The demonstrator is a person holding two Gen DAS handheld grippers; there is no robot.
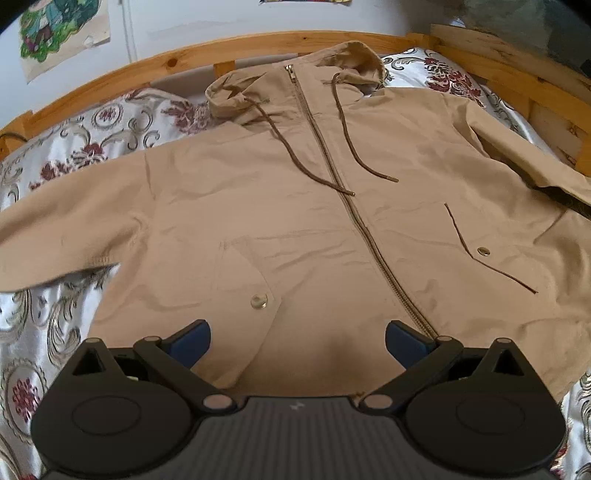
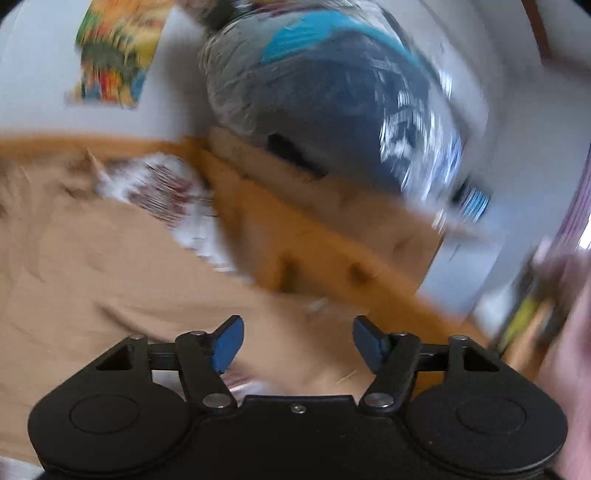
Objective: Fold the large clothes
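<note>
Left wrist view looks down over a bed (image 1: 55, 332) covered by a glossy white spread printed with grey scrolls and dark red flowers, boxed in by a pale pine frame (image 1: 192, 55) with knots in the wood. Behind the frame is a white wall with a colourful paper drawing (image 1: 62, 33) stuck to it. A tan hooded jacket (image 1: 295, 229) lies flat, front up, on the spread, its hood toward the frame and its sleeves spread to either side. The cloth is thin and creased; a brass zipper (image 1: 351, 206) runs down its middle, two brown drawstrings (image 1: 347, 136) trail from the hood, and a round metal snap (image 1: 258, 301) sits on each pocket flap. The left gripper (image 1: 297, 343) hovers over the jacket's hem, its jaws wide apart with nothing between them.

Right wrist view is badly blurred. The right gripper (image 2: 298, 341) is above the jacket's edge near the frame, jaws apart and empty. Beyond the frame a clear plastic bag (image 2: 332, 110) bulges with dark and blue contents.
</note>
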